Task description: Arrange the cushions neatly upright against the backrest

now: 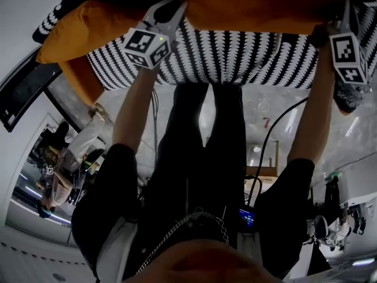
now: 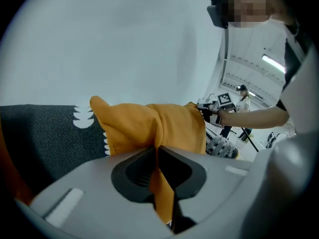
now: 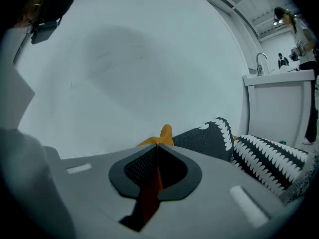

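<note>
I hold an orange cushion [image 1: 253,5] up by its edge with both grippers, one at each end. My left gripper [image 1: 172,7] is shut on a fold of its orange fabric [image 2: 144,126], which runs down between the jaws. At the other end my right gripper [image 1: 344,13] is shut on another corner of the orange cushion [image 3: 166,132]. A black cushion with white scallop rows [image 1: 235,58] lies just below it. In the left gripper view the right gripper [image 2: 219,108] shows at the cushion's far end.
More orange cushion fabric [image 1: 70,31] bulges at the left. Two black-and-white patterned cushions [image 3: 269,158] lie at the right of the right gripper view. A pale wall [image 3: 124,59] stands behind, with a white counter and tap [image 3: 279,78] at the right. My legs [image 1: 206,158] and cables [image 1: 277,128] are below.
</note>
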`<state>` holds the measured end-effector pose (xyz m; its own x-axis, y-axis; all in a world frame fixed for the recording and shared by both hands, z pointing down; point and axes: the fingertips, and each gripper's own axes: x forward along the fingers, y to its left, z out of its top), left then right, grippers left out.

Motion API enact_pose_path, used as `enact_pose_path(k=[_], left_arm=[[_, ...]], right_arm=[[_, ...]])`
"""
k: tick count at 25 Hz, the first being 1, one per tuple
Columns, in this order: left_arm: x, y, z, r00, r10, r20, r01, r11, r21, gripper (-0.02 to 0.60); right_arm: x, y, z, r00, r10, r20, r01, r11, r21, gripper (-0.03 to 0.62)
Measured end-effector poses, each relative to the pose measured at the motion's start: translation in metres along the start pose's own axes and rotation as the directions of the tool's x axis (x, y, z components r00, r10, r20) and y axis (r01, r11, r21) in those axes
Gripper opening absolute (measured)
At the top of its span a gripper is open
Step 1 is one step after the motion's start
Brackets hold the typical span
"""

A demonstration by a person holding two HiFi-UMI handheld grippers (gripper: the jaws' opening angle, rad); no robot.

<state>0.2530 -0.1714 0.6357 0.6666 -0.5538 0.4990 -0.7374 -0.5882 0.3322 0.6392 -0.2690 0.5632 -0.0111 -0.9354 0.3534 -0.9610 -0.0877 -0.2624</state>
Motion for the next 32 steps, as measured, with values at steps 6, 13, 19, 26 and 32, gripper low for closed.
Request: enact_pose_path(k=[6,13,19,26,32], left_arm=[[0.002,-0.006,0.011,0.999,-0.034,0.026,0.034,0.999,0.033,0.049],[0.009,0.004,0.006,0.999,-0.028,0.021,0.028,0.999,-0.017,0.093],[-0.030,0.007,-0.001,0.999,0.038,0.028,-0.037,0.999,-0.026,0.097],[-0.107,0.035,-0.013,0.987,0.139,0.078,-0.140,0.990,0.013,0.052],[-0.239,-0.020,0.005,0.964,0.248,0.097,-0.253,0.966,0.049,0.011]], right_arm=[[-0.014,-0.006,0.017,0.995,-0.032,0.092,0.027,0.998,0.051,0.012],[0.002,-0.015,-0.001,0.998,-0.010,0.057,0.005,0.996,0.086,0.088],[-0.036,0.017,0.023,0.988,0.074,0.133,-0.078,0.997,0.026,0.131],[-0.076,0.156,-0.068,0.984,0.176,-0.016,-0.176,0.973,-0.151,0.003],[-0.212,0.307,-0.094,0.952,0.222,-0.212,-0.273,0.926,-0.260,0.002]])
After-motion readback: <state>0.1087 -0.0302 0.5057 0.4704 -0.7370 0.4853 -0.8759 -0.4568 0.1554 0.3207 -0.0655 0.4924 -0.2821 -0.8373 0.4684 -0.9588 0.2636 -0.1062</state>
